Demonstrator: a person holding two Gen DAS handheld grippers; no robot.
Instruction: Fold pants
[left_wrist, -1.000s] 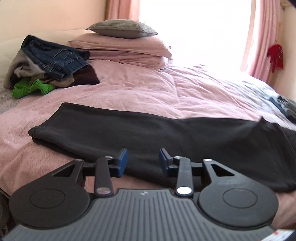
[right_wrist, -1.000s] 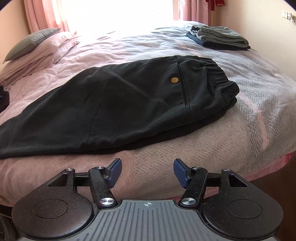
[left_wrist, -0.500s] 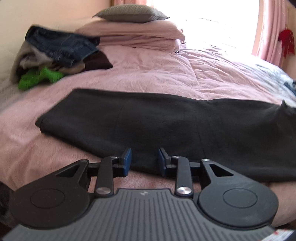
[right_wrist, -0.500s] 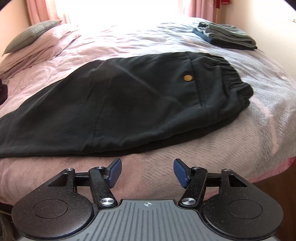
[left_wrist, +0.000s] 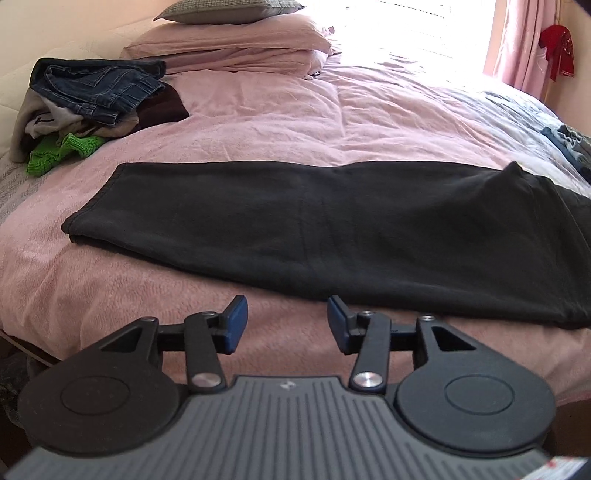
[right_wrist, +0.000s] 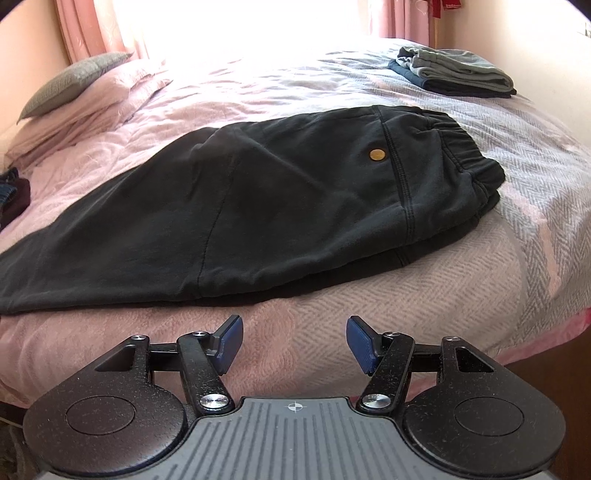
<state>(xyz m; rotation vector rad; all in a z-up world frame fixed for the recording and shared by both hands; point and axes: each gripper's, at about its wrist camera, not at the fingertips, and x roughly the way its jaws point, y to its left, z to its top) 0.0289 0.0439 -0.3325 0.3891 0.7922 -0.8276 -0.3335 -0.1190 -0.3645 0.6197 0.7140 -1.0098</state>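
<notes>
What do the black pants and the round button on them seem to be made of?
Black pants: probably soft, matte cotton knit or brushed twill, given the limp drape, stitched seams and gathered elastic waistband. Round button: likely brass-toned metal, with a dull golden sheen, though coloured plastic is possible.

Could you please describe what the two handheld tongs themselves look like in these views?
Both look alike: the left tongs and right tongs have flat blue rubbery pads on black linkage arms with silver pivot bolts, two round black discs, and a grey ribbed body. The right's black parts look speckled. No cables or sleeves show.
</notes>
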